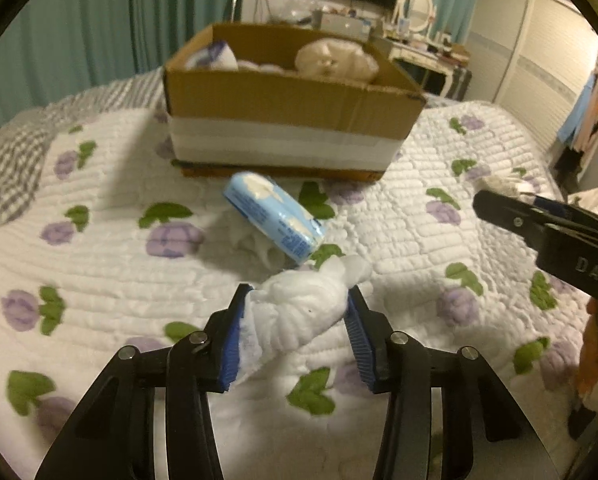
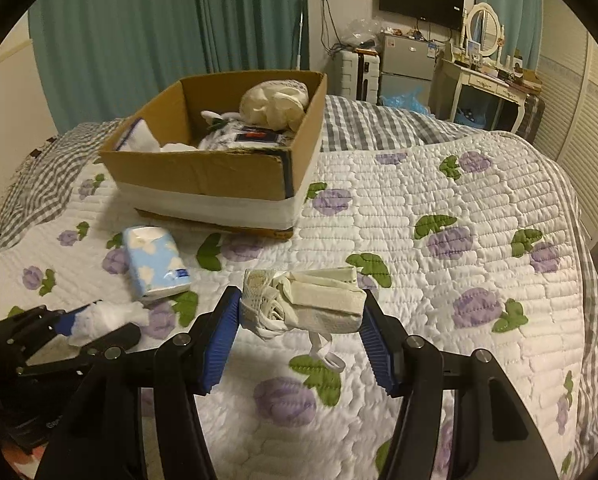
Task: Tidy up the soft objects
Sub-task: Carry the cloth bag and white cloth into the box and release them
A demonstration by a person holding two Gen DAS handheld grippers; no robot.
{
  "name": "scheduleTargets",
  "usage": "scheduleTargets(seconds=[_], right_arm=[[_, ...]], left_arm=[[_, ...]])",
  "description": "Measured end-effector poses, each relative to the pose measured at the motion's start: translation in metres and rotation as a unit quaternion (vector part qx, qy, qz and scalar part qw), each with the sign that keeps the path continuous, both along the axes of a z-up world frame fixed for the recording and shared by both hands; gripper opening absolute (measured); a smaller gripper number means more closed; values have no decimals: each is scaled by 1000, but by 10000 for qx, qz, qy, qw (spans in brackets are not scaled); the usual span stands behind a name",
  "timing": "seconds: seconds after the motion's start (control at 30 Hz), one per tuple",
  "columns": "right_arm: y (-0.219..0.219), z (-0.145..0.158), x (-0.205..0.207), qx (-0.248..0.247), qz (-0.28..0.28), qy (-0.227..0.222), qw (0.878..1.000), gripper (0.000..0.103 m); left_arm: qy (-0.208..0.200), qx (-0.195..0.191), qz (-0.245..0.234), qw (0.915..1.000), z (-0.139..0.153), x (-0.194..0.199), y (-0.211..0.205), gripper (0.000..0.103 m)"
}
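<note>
My left gripper (image 1: 297,304) is shut on a bunched white cloth (image 1: 299,316) and holds it just above the quilt. My right gripper (image 2: 301,300) is shut on a folded cream fabric bundle (image 2: 315,300) with a loose strap hanging below. A light blue tissue pack (image 1: 273,216) lies on the quilt between me and the cardboard box (image 1: 283,108); it also shows in the right wrist view (image 2: 155,262). The box (image 2: 203,176) holds several soft items, among them a cream cloth bundle (image 2: 273,106). The left gripper with its cloth (image 2: 99,320) shows at lower left.
The bed carries a white quilt (image 2: 439,280) with purple flowers over a grey checked sheet (image 2: 371,124). Teal curtains hang behind. A fridge (image 2: 407,68), a dressing table (image 2: 487,80) and a wall television stand beyond the bed. The right gripper (image 1: 539,224) reaches in at the right.
</note>
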State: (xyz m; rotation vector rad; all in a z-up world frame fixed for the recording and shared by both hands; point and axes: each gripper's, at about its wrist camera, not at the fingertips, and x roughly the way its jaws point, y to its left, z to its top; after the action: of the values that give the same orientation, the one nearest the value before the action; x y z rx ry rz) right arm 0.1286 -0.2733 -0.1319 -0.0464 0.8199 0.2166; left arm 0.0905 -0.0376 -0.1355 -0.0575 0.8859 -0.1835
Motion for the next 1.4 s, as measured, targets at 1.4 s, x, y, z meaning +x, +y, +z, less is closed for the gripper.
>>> scheduleTargets(seconds=[1.4], right_arm=[[49, 91, 165, 533, 659, -584, 9947, 58]], left_arm=[[-1571, 1368, -251, 9777, 95, 187, 1, 47]])
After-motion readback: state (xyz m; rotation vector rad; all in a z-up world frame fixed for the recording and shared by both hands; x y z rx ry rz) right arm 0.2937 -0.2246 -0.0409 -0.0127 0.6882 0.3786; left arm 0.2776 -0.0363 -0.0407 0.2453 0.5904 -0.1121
